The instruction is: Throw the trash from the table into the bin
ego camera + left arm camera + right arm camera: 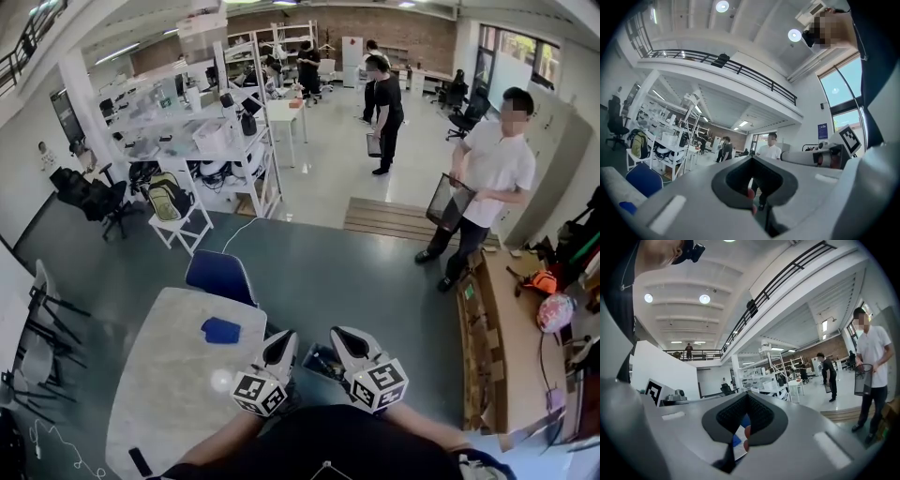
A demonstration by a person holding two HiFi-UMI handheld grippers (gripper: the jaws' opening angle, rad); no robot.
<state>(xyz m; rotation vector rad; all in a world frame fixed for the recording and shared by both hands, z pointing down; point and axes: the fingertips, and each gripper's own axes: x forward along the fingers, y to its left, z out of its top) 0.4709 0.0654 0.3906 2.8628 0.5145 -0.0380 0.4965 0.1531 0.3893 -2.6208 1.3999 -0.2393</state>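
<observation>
On the pale oval table (169, 394) at lower left lie a crumpled blue piece (221, 330), a small white ball-like piece (221, 380) and a black item (139, 461) near the front edge. My left gripper (279, 345) and right gripper (345, 339) hover side by side just right of the table, over the floor. Both are shut with nothing in them, as the left gripper view (751, 187) and the right gripper view (746, 427) show. A dark thing (319, 360) sits low between them, mostly hidden. A person in a white shirt holds a black mesh bin (448, 202) (862, 379).
A blue chair (217, 277) stands at the table's far end. Black chairs (42, 319) line the left wall. A wooden bench with clutter (487, 347) runs along the right. White shelving (230, 150) stands behind, and people (384, 112) are further back.
</observation>
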